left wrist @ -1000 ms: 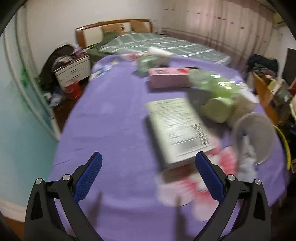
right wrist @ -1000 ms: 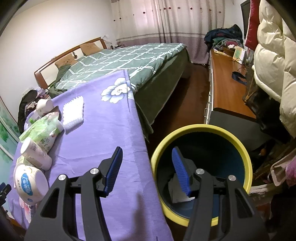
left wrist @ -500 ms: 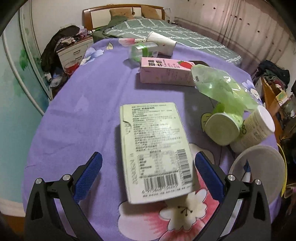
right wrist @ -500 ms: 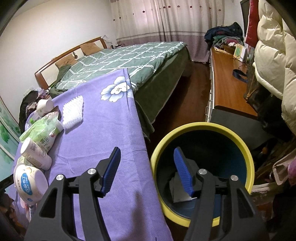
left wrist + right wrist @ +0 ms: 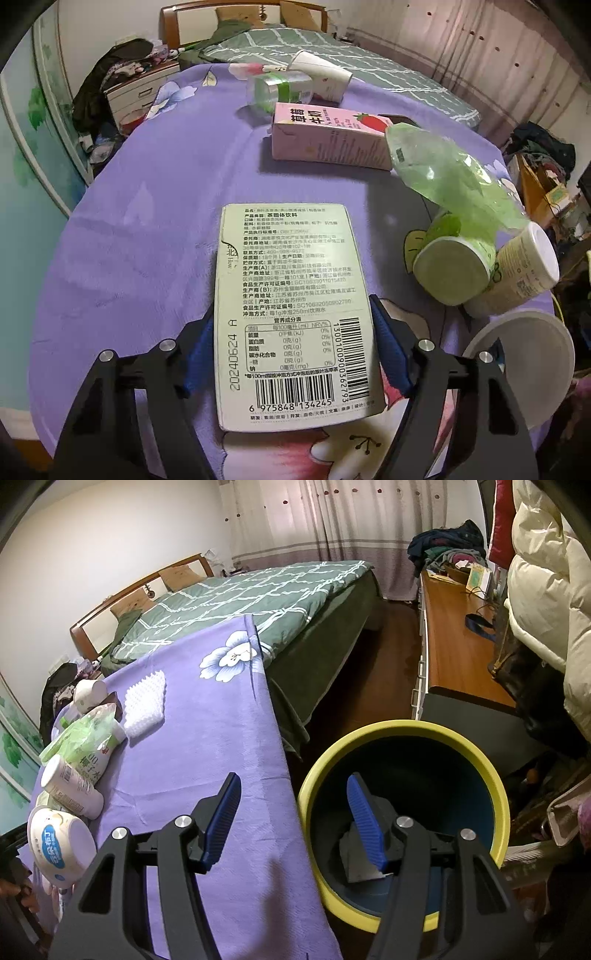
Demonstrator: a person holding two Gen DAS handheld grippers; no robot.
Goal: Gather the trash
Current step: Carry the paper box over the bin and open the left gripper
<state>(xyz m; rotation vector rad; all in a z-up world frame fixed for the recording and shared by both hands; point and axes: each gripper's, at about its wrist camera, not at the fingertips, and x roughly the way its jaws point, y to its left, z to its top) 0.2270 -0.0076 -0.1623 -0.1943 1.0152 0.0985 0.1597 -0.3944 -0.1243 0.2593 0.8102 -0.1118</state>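
My left gripper (image 5: 291, 347) is shut on a flat pale green box (image 5: 291, 295) printed with text and barcodes, its blue pads pressing the box's two long sides on the purple tablecloth (image 5: 147, 221). My right gripper (image 5: 293, 819) is open and empty, hovering over the table edge and the yellow-rimmed bin (image 5: 402, 731), which holds a grey piece of trash (image 5: 354, 864). More trash lies on the table: a pink strawberry milk carton (image 5: 328, 136), a crumpled green plastic bottle (image 5: 443, 177), two cups (image 5: 454, 269) and a white lid (image 5: 517, 369).
A clear bottle (image 5: 280, 88) and a paper cup (image 5: 321, 74) lie at the far end. A white foam pad (image 5: 146, 701) sits near the table's far side. A green bed (image 5: 258, 598), a wooden desk (image 5: 454, 646) and the floor surround the table.
My left gripper moved forward and closed its fingers onto the pale green box. My right gripper stayed open over the bin, shifting only slightly.
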